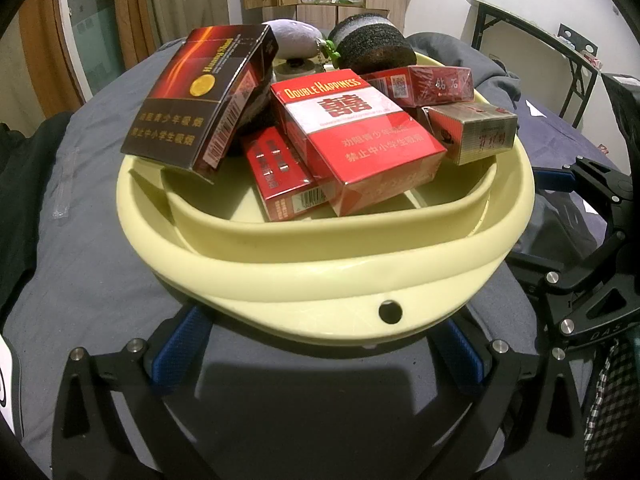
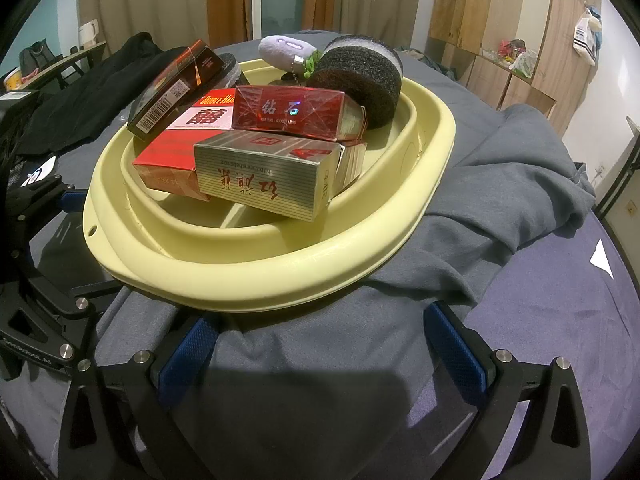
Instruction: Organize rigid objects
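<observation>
The pale yellow oval plastic basin [image 1: 320,264] rests on grey bedding [image 1: 80,240], heaped with rigid cigarette cartons, among them a red-and-white Double Happiness pack [image 1: 352,140] and a silver striped box [image 2: 264,176]. My left gripper [image 1: 320,356] and right gripper [image 2: 324,352] both stand spread and empty, just short of the basin's near rim. The silver box, its long axis running crosswise to my right jaws, lies nearer that hand, I judge.

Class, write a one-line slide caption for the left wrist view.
Open left gripper faces a pale yellow basin piled with cigarette packs, Double Happiness pack on top.
</observation>
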